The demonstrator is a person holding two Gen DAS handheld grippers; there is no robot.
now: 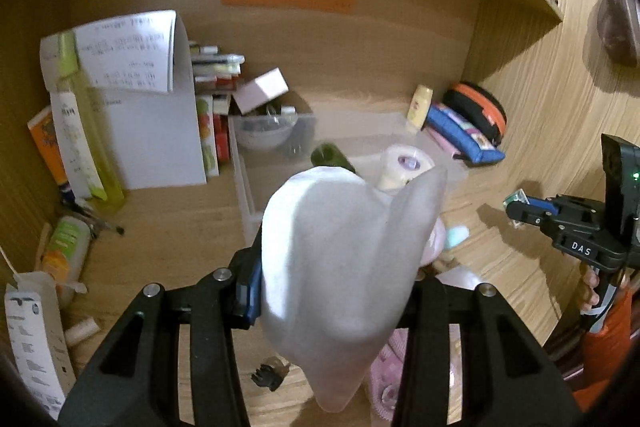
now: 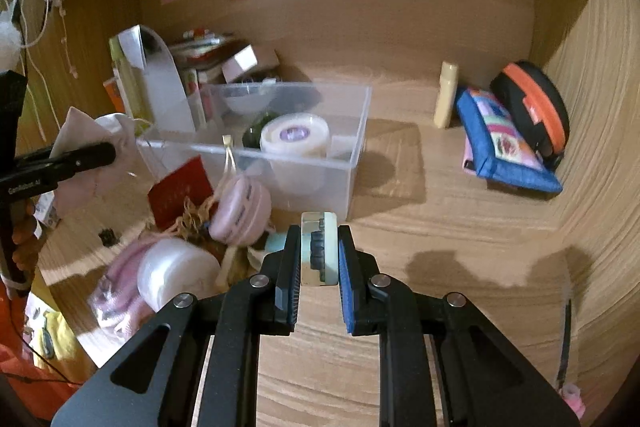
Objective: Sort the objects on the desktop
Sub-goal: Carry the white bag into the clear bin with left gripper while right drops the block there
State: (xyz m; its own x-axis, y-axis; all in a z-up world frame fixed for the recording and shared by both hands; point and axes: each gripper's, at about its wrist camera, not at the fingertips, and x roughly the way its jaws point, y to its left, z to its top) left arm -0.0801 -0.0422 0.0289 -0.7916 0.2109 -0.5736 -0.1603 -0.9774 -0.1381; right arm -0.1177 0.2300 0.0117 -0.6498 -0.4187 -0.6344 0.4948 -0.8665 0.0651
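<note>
My left gripper (image 1: 332,291) is shut on a white cloth pouch (image 1: 340,267) that it holds up in front of the camera; the pouch hides the fingertips. It also shows in the right wrist view (image 2: 104,143) at the left. My right gripper (image 2: 319,247) is shut on a small pale green clear-cased object (image 2: 318,247) just above the desk, in front of the clear plastic bin (image 2: 352,155). The bin holds a white round jar (image 2: 295,138) and a dark green item. The right gripper (image 1: 520,207) shows at the right of the left wrist view.
A pink macaron-shaped case (image 2: 240,213), a red card (image 2: 180,193), a white roll (image 2: 176,273) and pink cloth lie left of the right gripper. Blue pencil case (image 2: 504,143), black-orange case (image 2: 532,111) and cream bottle (image 2: 446,95) stand back right. Books and papers (image 1: 132,99) stand back left.
</note>
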